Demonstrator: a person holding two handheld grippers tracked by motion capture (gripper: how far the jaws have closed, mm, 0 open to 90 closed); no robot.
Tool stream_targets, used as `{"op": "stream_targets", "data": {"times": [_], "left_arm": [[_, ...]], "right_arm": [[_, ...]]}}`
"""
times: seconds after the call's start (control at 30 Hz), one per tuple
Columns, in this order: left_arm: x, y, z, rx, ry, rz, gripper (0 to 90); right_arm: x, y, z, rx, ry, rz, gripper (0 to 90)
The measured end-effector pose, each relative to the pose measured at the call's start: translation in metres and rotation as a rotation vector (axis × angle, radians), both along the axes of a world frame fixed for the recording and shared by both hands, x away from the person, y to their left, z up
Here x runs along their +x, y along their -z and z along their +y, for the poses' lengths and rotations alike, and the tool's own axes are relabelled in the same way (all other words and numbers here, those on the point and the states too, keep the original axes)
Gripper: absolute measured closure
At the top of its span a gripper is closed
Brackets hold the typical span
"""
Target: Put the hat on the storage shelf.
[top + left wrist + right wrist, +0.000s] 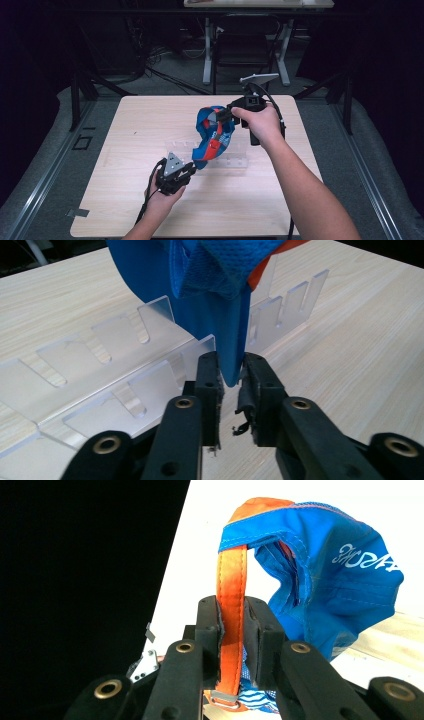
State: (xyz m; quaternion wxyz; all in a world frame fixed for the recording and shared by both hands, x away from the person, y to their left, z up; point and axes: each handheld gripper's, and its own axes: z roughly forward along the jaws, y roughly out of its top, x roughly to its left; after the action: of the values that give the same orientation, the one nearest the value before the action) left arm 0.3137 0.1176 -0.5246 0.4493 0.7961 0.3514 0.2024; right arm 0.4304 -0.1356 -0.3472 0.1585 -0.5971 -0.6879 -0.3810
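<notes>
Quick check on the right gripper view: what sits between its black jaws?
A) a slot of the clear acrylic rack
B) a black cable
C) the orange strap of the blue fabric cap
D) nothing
C: in the right gripper view the right gripper has its jaws pressed on the orange strap of the blue fabric cap, which hangs above the light wooden table.

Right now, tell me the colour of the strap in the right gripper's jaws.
Orange strap, clearest in the right gripper view.
</notes>
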Motion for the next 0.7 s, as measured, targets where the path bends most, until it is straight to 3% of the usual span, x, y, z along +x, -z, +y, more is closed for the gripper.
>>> {"op": "stream_targets", "data": {"times": [0.43, 0.7], "left_arm": [[0.001, 0.002, 0.006, -0.023, -0.028, 0.012, 56.8], [0.000, 0.002, 0.009, -0.029, -0.030, 0.009, 52.0]], "right_arm": [[-0.001, -0.002, -0.012, -0.006, 0.035, -0.024, 72.8], [-0.002, -0.001, -0.016, -0.008, 0.033, -0.028, 71.5]]}}
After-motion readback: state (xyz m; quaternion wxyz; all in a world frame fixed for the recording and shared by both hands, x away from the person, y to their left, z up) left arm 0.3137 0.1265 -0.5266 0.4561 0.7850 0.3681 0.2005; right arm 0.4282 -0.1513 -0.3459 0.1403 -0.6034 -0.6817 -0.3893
